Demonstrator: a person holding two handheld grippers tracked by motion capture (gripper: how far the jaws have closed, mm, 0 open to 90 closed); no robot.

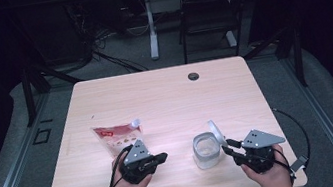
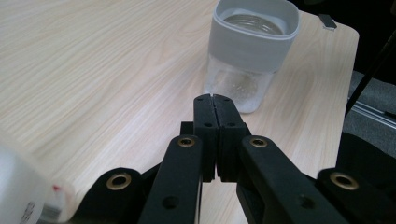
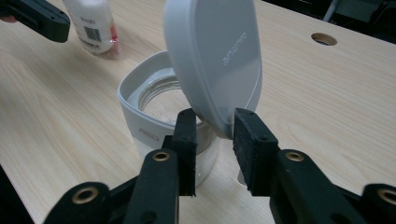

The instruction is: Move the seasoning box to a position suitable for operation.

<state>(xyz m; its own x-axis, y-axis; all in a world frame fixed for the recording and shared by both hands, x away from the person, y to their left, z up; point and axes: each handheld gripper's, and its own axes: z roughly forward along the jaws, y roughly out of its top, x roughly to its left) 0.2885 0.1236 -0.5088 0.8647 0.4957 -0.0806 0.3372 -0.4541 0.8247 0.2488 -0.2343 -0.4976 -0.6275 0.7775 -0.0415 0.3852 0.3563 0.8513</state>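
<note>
Jar [image 3: 159, 130], faint embossed "ASD"-like mark

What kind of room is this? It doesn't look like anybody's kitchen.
Probably a lab or recording studio, not a home. A bare wooden table stands on grey carpet, ringed by dark curtains. Loose cables trail over the floor behind it, beside a black chair, and a person works with handheld grippers.

On my table [image 1: 165, 98] the jar [image 1: 206, 150] stands right of the pouch [image 1: 118, 136]; my left gripper [image 1: 162, 157] sits between them, my right gripper [image 1: 225, 149] just beside the jar.
</note>
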